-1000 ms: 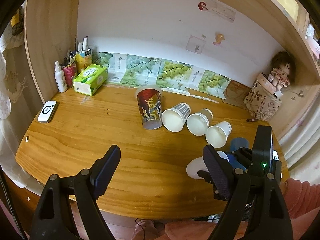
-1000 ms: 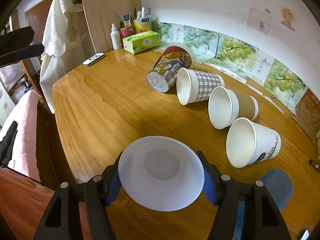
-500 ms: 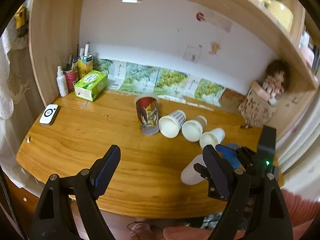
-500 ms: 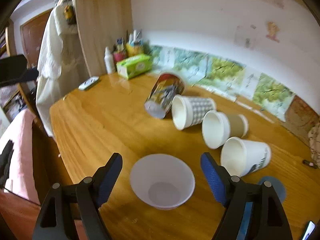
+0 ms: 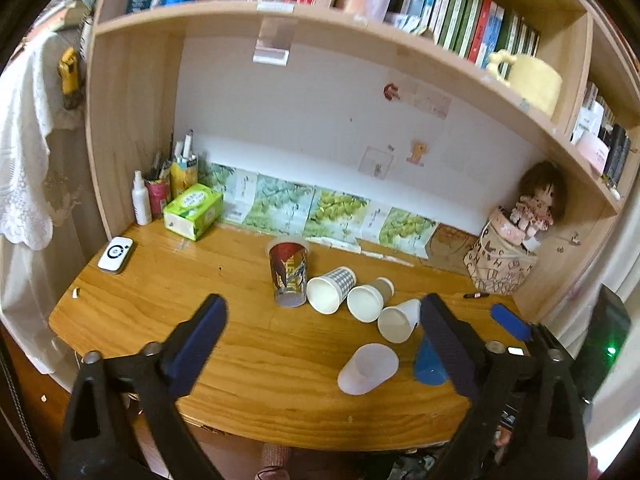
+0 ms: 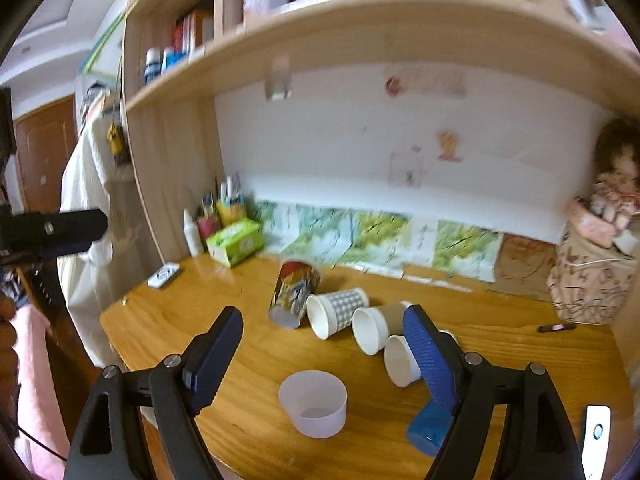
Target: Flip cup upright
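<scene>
A white translucent plastic cup (image 6: 313,403) stands upright on the wooden desk (image 6: 200,328) near its front edge; it also shows in the left wrist view (image 5: 367,368). My right gripper (image 6: 324,344) is open and empty, raised above and behind the cup, apart from it. My left gripper (image 5: 322,330) is open and empty, held high over the desk's front edge. Behind the cup lie a red printed cup (image 6: 294,298), a checked cup (image 6: 336,312), a brown-sleeved cup (image 6: 376,332) and a white cup (image 6: 400,364), all on their sides.
A blue round lid (image 6: 426,426) lies right of the plastic cup. A green tissue box (image 5: 193,217), a spray bottle (image 5: 141,204) and a pen holder (image 5: 157,196) stand at the back left. A white remote (image 5: 115,254) lies left. A doll basket (image 5: 504,264) stands right. A bookshelf (image 5: 360,36) hangs overhead.
My right gripper let go of the plastic cup, which now stands upright on the desk. Both grippers have risen and pulled back from the desk.
</scene>
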Available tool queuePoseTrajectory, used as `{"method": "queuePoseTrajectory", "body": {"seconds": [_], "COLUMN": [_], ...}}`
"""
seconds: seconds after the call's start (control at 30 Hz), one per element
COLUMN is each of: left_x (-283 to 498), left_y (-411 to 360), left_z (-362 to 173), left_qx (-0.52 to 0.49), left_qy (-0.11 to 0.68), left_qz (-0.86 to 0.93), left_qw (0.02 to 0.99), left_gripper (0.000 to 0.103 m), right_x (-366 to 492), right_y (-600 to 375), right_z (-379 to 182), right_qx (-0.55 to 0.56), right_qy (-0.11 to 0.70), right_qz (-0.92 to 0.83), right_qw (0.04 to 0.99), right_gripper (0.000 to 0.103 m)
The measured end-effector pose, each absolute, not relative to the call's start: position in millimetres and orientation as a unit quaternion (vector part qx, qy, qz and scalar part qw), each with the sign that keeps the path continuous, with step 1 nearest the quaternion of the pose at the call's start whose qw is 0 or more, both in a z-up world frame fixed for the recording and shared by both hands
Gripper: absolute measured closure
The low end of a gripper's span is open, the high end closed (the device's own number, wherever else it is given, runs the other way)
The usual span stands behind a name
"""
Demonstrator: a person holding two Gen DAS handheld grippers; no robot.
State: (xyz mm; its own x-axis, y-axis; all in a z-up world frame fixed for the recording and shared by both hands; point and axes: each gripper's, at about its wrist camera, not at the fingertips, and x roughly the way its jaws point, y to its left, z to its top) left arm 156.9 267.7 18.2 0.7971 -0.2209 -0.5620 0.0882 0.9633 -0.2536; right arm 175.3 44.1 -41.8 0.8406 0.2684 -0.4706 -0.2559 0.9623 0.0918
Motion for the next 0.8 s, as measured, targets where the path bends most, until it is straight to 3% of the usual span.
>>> {"method": "queuePoseTrajectory", "body": {"seconds": [0.8], "left_x": [97], "left_y": [229], "left_z": [26], "left_qx": [-0.061], "left_qy": [0.268], "left_qz": [-0.058], "left_qw": [0.96], "left_gripper": [0.0], "right_x": [58], "right_y": [-2], "right_z": [1], "right_qx": [0.078], "right_qy": [0.25], "right_qz": [0.041], "right_qw": [0.964], "right_gripper": [0.015]}}
